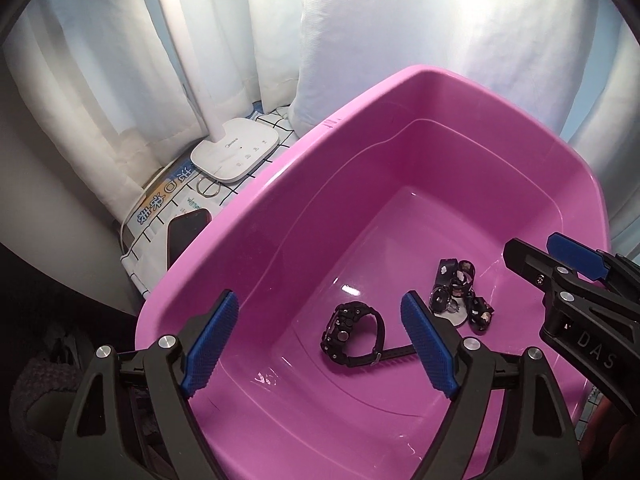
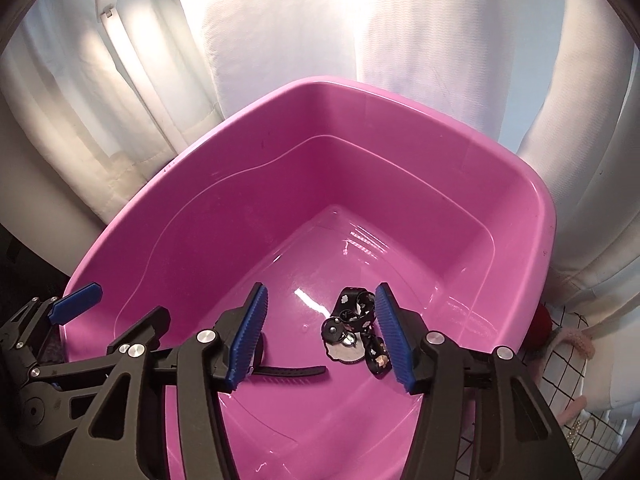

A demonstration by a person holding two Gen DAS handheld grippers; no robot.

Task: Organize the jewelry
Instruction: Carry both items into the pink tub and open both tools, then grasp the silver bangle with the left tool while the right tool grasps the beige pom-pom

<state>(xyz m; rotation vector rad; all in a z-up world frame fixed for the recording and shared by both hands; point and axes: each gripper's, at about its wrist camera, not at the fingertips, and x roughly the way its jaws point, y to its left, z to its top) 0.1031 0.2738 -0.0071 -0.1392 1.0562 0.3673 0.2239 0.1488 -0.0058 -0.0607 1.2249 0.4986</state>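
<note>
A pink plastic tub (image 1: 248, 224) (image 2: 132, 216) fills both views. On its floor lie a black wristwatch (image 1: 352, 334) and a black patterned lanyard with a key ring and a round tag (image 1: 460, 300) (image 2: 360, 316). My left gripper (image 1: 319, 296) hangs open over the tub, the watch below and between its blue pads, untouched. My right gripper (image 2: 322, 290) is open above the lanyard, which lies loose near its right pad. In the right wrist view only the watch's strap (image 2: 292, 370) shows. Each gripper also appears in the other view, the right gripper (image 1: 534, 242) and the left gripper (image 2: 124, 304).
Left of the tub, on a checked cloth (image 1: 276, 120), stand a white lamp base (image 1: 236, 152), a metal ring (image 1: 208, 190) and a dark phone (image 1: 186, 232). White curtains (image 2: 280, 20) close the back. A red object and pink fuzzy fabric (image 2: 576, 338) lie right of the tub.
</note>
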